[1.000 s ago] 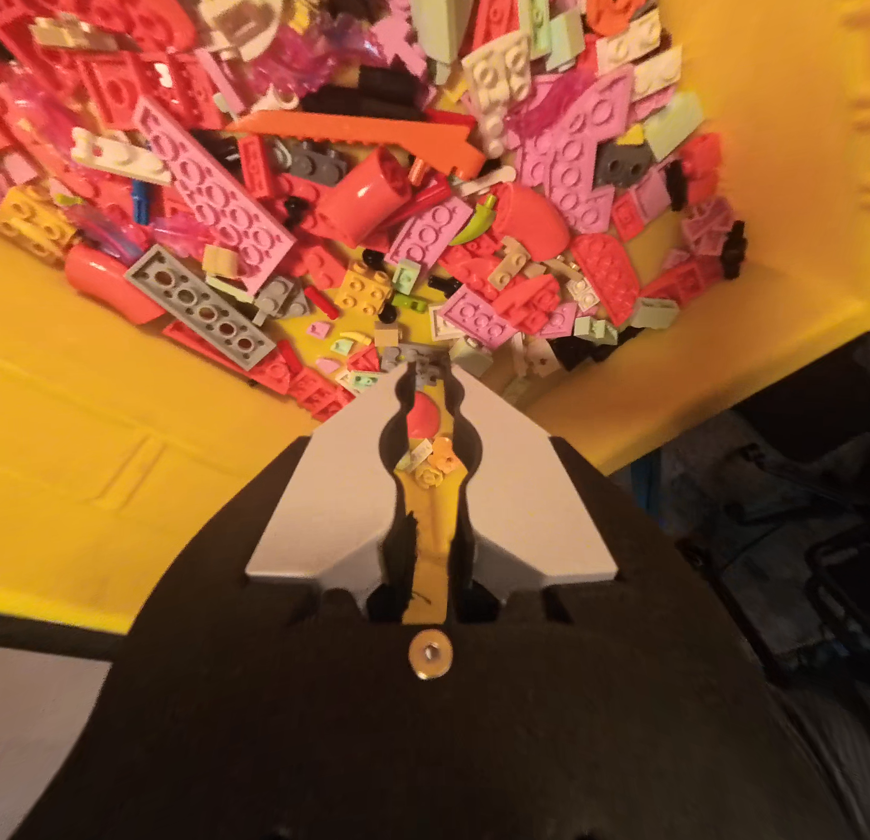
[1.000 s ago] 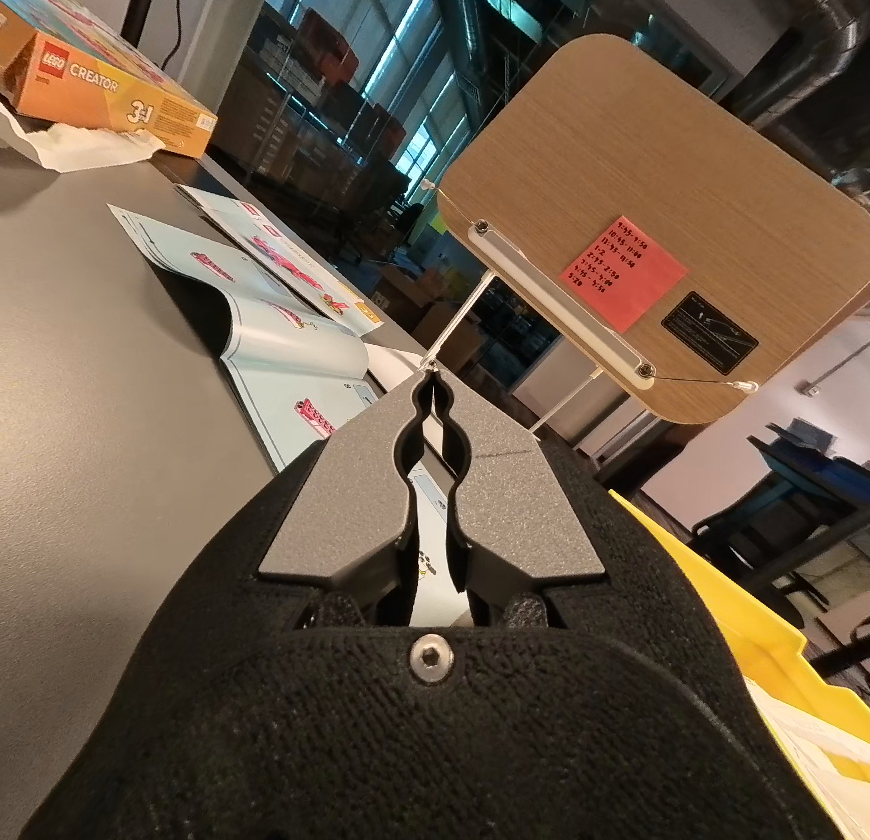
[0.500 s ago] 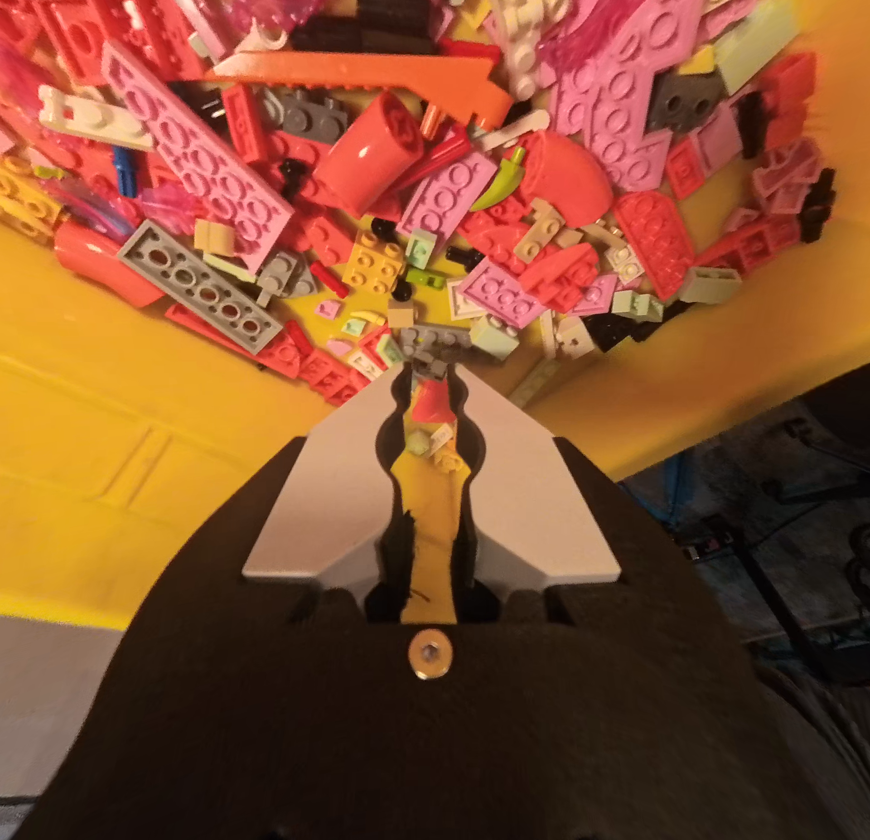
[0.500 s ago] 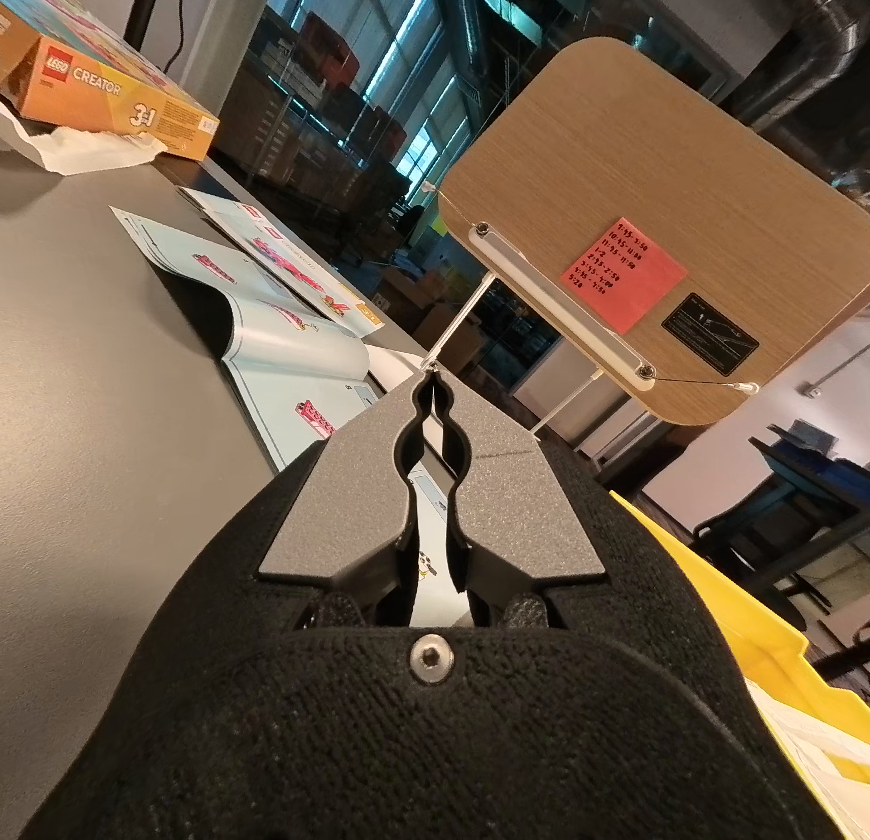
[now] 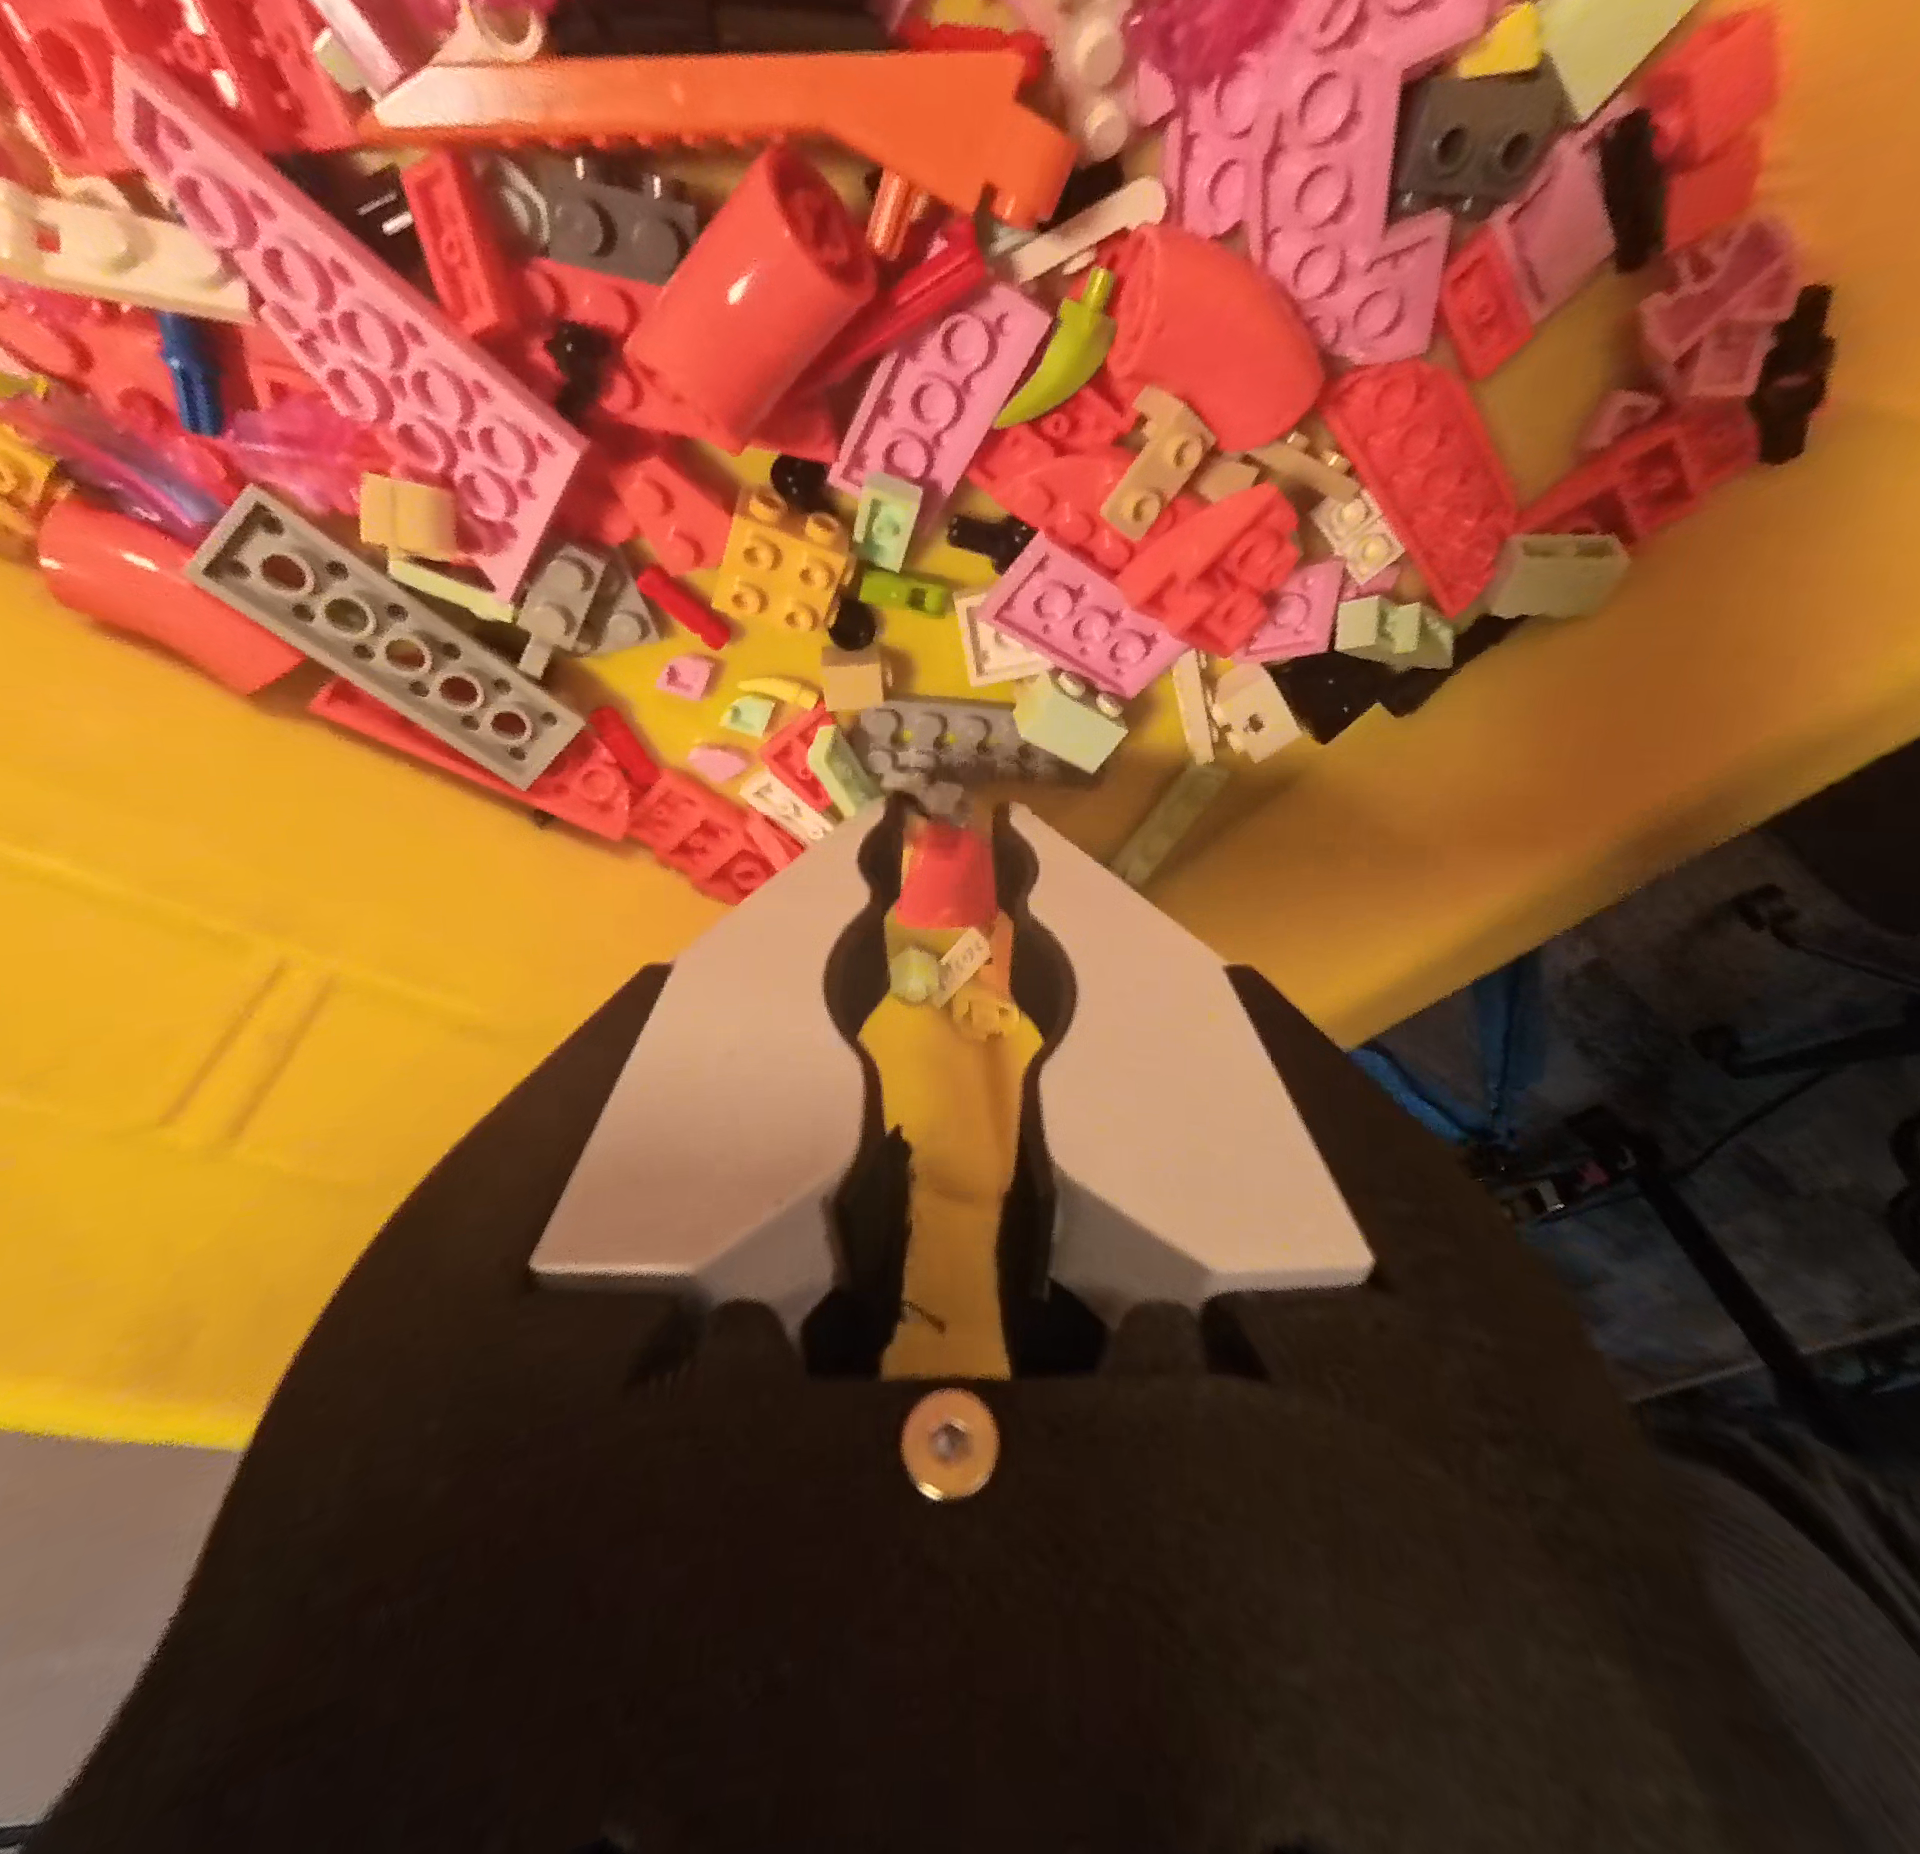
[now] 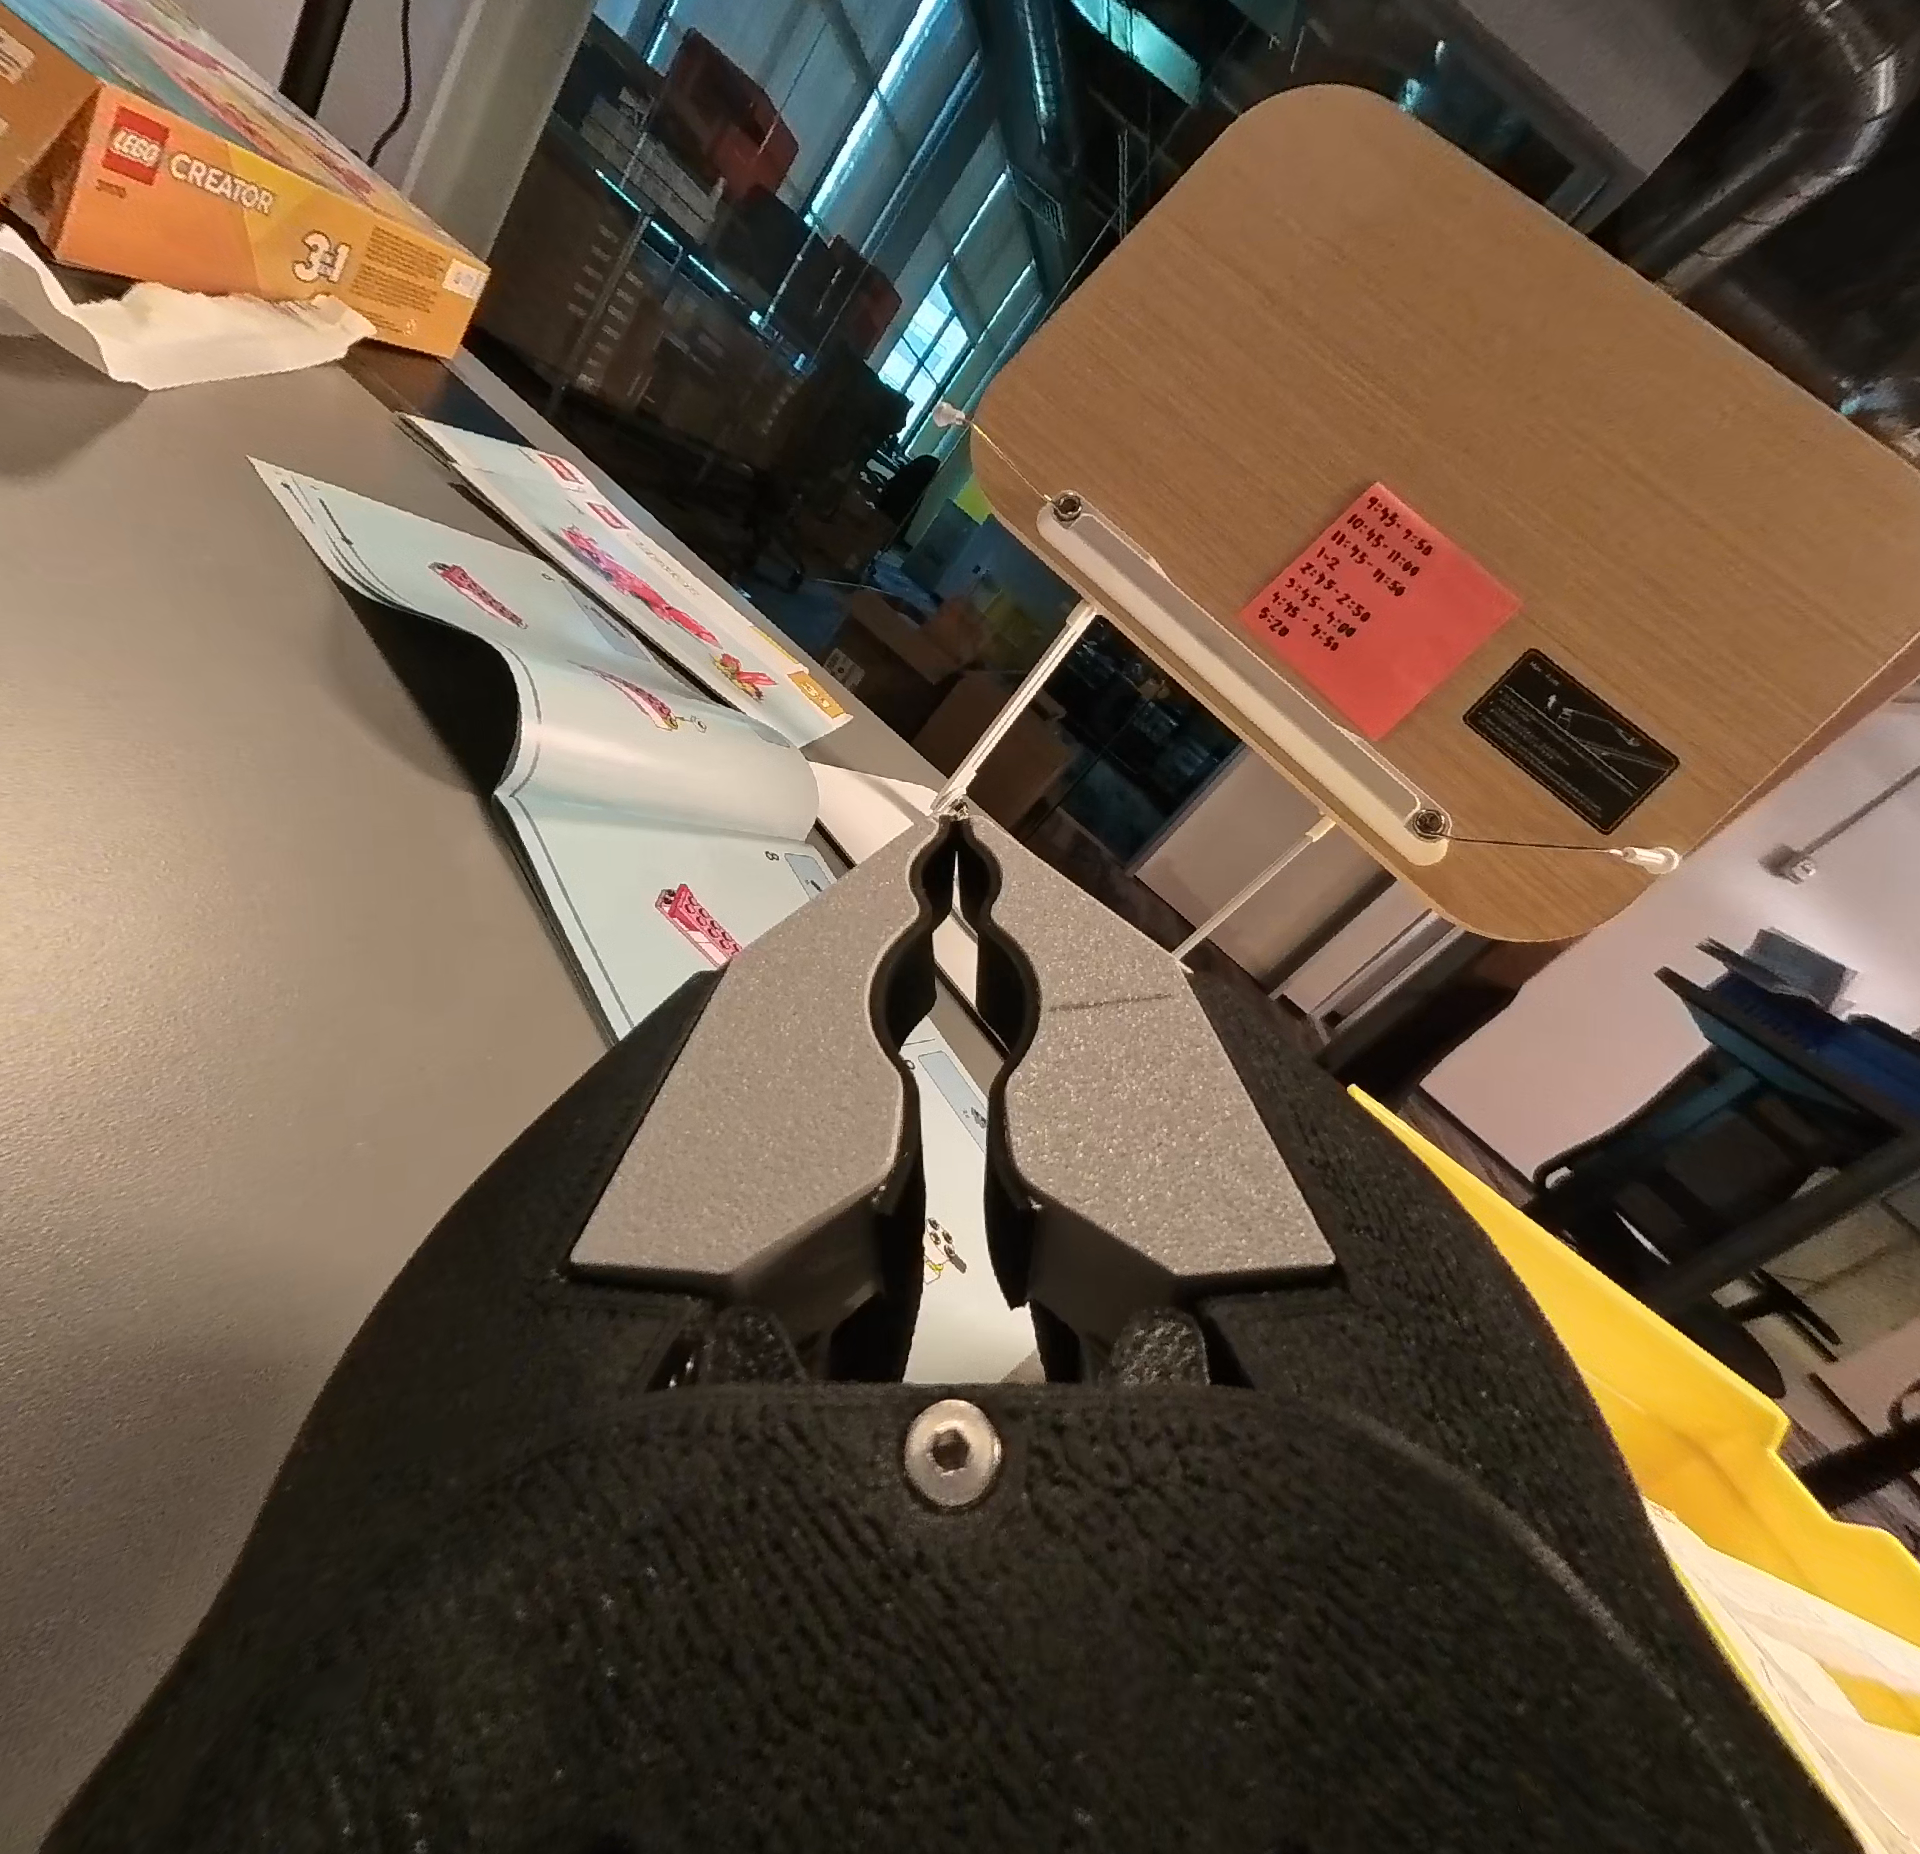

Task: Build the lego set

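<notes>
Jaws, left gripper [image 5: 943,817]: I see them slightly parted, the tips lowered into a yellow bin [image 5: 312,921] of loose bricks. A small grey piece [image 5: 935,794] sits right at the tips, and a coral brick [image 5: 943,874] lies in the gap just behind; whether either pad presses on them I cannot tell. Just beyond the tips lies a grey plate [image 5: 951,739], with a mint brick [image 5: 1070,729] to its right and coral plates [image 5: 686,828] to its left. Farther off are a long pink plate [image 5: 353,350] and an orange tool [image 5: 727,126].

Jaws, right gripper [image 6: 956,840]: I see them clenched on nothing, tips meeting over a grey table [image 6: 208,869]. An open booklet [image 6: 623,765] lies near on the left; a box [image 6: 260,235] sits far left. A wooden board [image 6: 1455,402] stands far right.
</notes>
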`<control>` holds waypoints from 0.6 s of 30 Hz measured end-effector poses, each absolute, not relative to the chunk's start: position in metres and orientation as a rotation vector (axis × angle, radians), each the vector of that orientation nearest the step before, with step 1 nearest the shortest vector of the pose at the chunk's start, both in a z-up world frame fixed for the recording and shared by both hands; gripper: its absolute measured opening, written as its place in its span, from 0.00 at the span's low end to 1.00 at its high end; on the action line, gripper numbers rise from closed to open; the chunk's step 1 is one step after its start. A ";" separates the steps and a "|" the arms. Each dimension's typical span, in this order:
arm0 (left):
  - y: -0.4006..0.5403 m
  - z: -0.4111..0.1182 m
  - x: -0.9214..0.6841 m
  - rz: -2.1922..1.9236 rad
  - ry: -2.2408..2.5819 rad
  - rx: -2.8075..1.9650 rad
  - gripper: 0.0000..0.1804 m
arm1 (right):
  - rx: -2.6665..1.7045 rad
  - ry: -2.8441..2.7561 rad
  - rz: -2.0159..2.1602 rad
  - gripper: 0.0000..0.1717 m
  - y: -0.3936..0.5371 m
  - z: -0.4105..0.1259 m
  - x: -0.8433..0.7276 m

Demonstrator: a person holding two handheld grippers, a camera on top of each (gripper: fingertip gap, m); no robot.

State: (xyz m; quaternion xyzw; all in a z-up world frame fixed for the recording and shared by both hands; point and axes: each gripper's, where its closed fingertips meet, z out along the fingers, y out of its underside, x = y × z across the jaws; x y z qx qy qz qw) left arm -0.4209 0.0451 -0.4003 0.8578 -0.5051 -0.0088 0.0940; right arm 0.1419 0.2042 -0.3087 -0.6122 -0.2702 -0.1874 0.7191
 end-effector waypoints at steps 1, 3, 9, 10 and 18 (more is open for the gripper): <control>0.045 -0.402 -0.422 -0.030 -1.486 2.543 0.09 | -1.353 -0.597 -0.415 0.00 0.204 -0.309 0.142; 0.045 -0.404 -0.424 -0.038 -1.468 2.541 0.08 | -1.353 -0.598 -0.414 0.00 0.204 -0.309 0.142; 0.047 -0.401 -0.427 -0.048 -1.472 2.590 0.05 | -1.351 -0.594 -0.413 0.00 0.204 -0.308 0.142; 0.049 -0.397 -0.425 -0.029 -1.476 2.630 0.05 | -1.351 -0.592 -0.413 0.00 0.204 -0.308 0.142; 0.067 -0.336 -0.395 0.196 -1.503 3.215 0.05 | -1.361 -0.581 -0.389 0.00 0.205 -0.310 0.142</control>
